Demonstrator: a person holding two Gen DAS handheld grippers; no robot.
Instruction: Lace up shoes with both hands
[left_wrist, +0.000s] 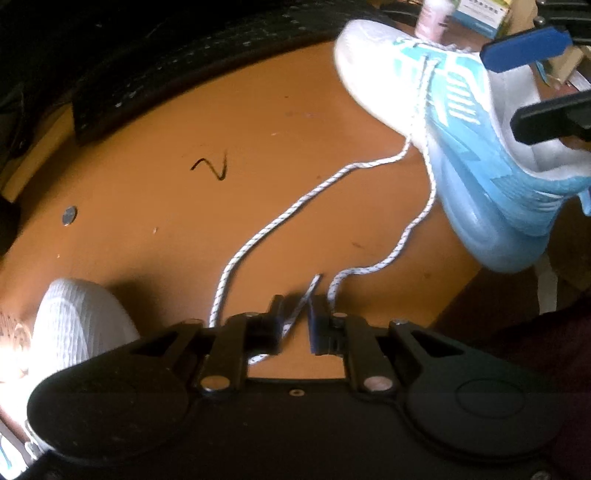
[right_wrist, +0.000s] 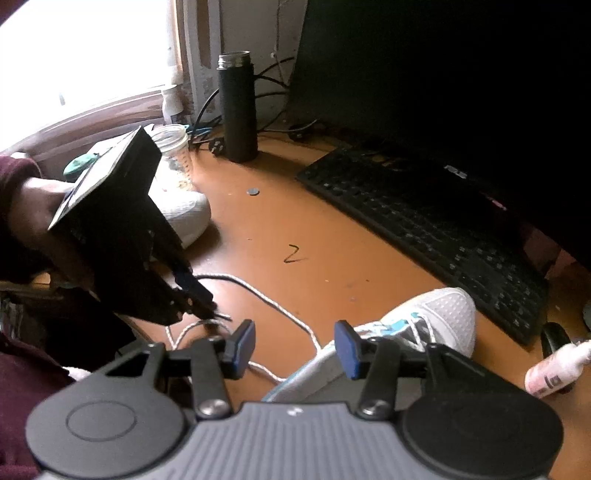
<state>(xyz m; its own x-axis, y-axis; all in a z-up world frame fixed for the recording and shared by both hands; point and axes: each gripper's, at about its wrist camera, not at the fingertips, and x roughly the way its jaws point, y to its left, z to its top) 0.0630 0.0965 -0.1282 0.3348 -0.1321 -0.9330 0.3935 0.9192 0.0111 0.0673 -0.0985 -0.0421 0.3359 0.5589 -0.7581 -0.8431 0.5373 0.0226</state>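
Note:
A white and light-blue sneaker (left_wrist: 461, 122) (right_wrist: 443, 317) lies on the orange desk (left_wrist: 221, 192). Its white speckled shoelace (left_wrist: 295, 206) (right_wrist: 273, 302) trails in two strands towards me. My left gripper (left_wrist: 295, 299) (right_wrist: 212, 314) points steeply down, its jaws drawn in on the lace's end, whose tip sticks out past the fingers. The picture there is blurred. My right gripper (right_wrist: 295, 347) (left_wrist: 498, 90) hovers open over the sneaker's collar with nothing between its blue pads (right_wrist: 347, 354).
A second white shoe (left_wrist: 74, 325) (right_wrist: 184, 210) sits at the left. A black keyboard (right_wrist: 424, 229) and dark monitor fill the back right. A black flask (right_wrist: 238, 110), glass jar (right_wrist: 173, 147), pink bottle (right_wrist: 554, 369), mouse (right_wrist: 554, 336) and coin (left_wrist: 69, 215) stand around.

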